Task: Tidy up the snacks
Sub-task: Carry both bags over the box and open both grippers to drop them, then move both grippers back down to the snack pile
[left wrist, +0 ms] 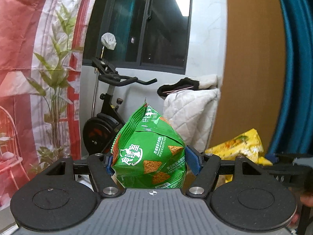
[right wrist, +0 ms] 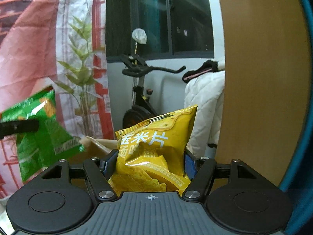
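My left gripper (left wrist: 150,163) is shut on a green bag of corn chips (left wrist: 152,152) and holds it up in the air. The green bag also shows at the left of the right wrist view (right wrist: 43,135). My right gripper (right wrist: 149,163) is shut on a yellow bag of corn chips (right wrist: 154,146) and holds it up as well. The yellow bag shows at the lower right of the left wrist view (left wrist: 240,146), just right of the green one.
An exercise bike (left wrist: 109,117) stands ahead under a dark window (left wrist: 148,23). A white quilted cover (left wrist: 191,113) hangs to its right. A wooden panel (left wrist: 252,58) fills the right side. A red printed curtain (left wrist: 29,58) hangs on the left. A cardboard box edge (right wrist: 97,146) lies below.
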`<state>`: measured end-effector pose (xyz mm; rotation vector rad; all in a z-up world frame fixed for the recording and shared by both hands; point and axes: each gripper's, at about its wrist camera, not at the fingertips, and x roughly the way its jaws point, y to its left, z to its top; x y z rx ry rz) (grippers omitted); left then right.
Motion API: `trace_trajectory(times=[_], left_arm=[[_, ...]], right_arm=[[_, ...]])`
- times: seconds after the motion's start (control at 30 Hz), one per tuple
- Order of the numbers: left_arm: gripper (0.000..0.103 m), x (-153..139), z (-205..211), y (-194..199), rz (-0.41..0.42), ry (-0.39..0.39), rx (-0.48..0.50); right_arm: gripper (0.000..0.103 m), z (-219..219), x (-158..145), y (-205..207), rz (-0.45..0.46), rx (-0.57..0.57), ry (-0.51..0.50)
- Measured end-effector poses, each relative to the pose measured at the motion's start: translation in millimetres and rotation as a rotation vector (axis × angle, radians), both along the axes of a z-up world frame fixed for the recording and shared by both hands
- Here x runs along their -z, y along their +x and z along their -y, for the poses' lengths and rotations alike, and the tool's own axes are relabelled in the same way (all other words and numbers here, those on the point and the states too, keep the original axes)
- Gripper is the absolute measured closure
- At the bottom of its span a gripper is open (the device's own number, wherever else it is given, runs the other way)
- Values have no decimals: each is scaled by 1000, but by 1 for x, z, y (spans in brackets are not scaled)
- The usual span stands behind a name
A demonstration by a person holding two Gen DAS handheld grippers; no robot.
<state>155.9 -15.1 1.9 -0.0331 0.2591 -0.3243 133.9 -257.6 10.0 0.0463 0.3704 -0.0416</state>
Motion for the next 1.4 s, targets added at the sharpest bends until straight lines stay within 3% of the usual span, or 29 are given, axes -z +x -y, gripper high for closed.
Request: trace_trajectory(times=[0.17,0.43,0.53,0.6,0.87,1.2,1.4], left_arm=[[32,6,10,31,-12,19,-27],[31,28,10,56,-90,40,-32],[26,35,5,62,-129,24,-44],[18,38,0,61,-143,13,-45],[16,33,-15,49,-173,16,-34],[16,23,-46,-6,-189,3,-24],[16,26,-60,-41,-172,42,-21]], right_arm=[[39,2,20,43,-54,12,-16],[38,-3,51,65,-131,3,-29],[35,-4,57,66,-152,4,-31],[23,-5,59,64,-150,17,-34],[19,2,52,36,-146,14,14],[17,-2,39,-25,-134,-1,57],[14,-13,42,-65,-110,10,38]])
